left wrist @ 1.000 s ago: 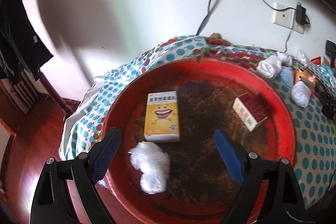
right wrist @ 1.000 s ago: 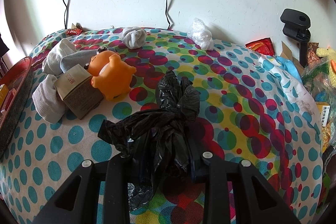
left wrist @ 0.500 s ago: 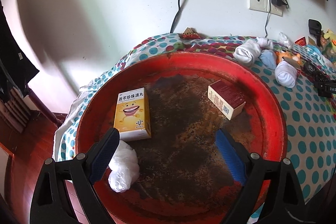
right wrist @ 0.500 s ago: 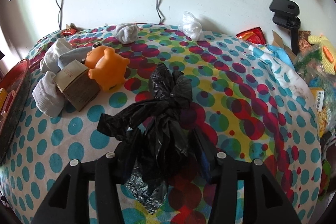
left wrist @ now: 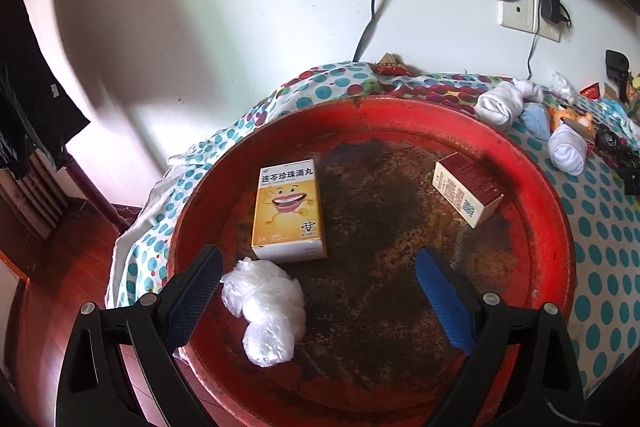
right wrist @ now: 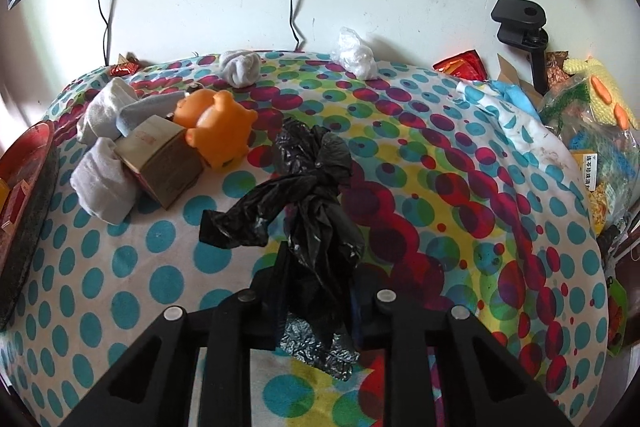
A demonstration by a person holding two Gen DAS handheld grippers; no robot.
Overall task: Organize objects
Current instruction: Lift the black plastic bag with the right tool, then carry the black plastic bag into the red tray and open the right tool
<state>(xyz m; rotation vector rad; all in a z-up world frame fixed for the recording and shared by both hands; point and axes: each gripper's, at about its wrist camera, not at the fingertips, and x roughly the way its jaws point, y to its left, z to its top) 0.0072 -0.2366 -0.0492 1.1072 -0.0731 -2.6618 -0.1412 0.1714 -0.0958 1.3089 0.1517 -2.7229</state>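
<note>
Left tongs point(left wrist: 318, 297) hung over the red tray point(left wrist: 560, 227) at lower frame, jaws wide and opening, nothing between them, crumpled clear plastic point(left wrist: 266, 311) just beside the left finger. Right tongs point(right wrist: 316, 291) clamped shut on a black plastic bag point(right wrist: 308, 195) at lower centre of the right wrist view, crinkled and knotted, its loose end spread toward mid-frame over the dotted cloth point(right wrist: 120, 267).

Left much bare tray floor between the yellow box point(left wrist: 288, 211) at centre left and the dark red box point(left wrist: 468, 189) at upper right; tray rim close to the cloth's drop at left. Open cloth right of the bag.

Shown only by the left view: tray contents, wooden floor at lower left. Shown only by the right view: orange toy point(right wrist: 218, 125) touching a tan box point(right wrist: 160, 159), rolled socks point(right wrist: 104, 183) beside them at centre left, snack packets at the far right edge.
</note>
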